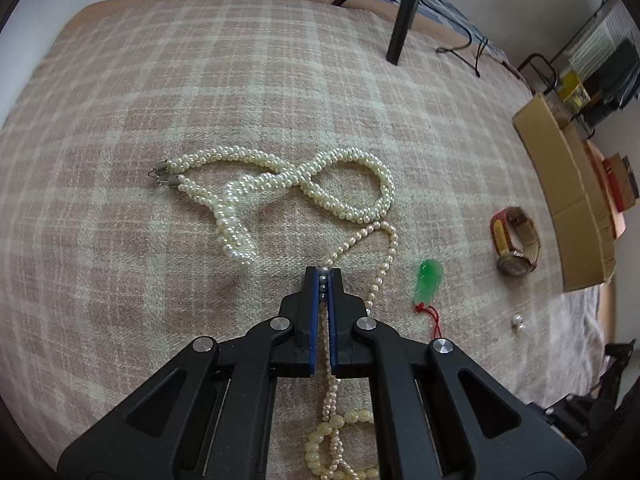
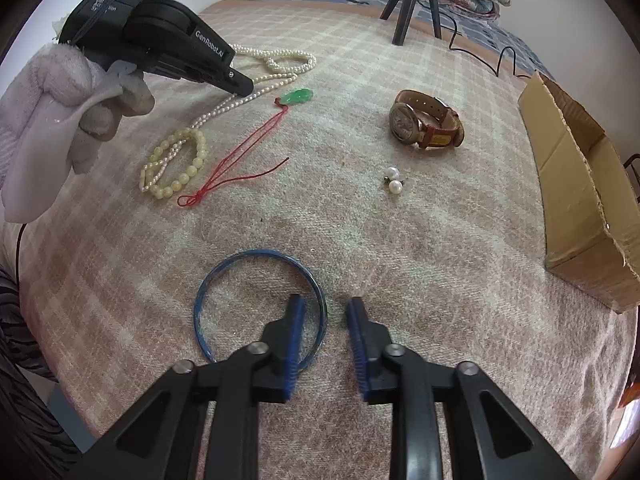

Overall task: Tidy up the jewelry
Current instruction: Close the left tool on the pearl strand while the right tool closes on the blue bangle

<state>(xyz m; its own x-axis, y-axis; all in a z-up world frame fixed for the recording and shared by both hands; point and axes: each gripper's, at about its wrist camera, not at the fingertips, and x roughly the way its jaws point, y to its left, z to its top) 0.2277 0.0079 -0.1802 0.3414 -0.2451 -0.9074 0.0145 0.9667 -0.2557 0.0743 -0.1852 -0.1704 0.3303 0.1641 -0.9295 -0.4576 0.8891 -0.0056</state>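
The left claw (image 1: pixel 324 276) is closed on the thin single-strand pearl necklace (image 1: pixel 384 256), which lies on the pink checked blanket (image 1: pixel 200 80) of the bed, just beside the thick twisted white pearl rope (image 1: pixel 280 180). So the step in hand seems the lifting of this strand. The right claw (image 2: pixel 325 312) stands open and empty over the thin blue bangle (image 2: pixel 224 276). Next, I think, the strand must be raised slowly, free of the yellowish bead bracelet (image 2: pixel 188 164), toward the open cardboard box (image 2: pixel 580 184).

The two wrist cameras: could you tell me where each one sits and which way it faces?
Left wrist: on the left gripper, looking along fingers shut on the thin pearl strand, towards the twisted pearl necklace.
Right wrist: on the open right gripper, over the blue bangle; the gloved left hand shows.
Shared: green pendant, watch, cardboard box.
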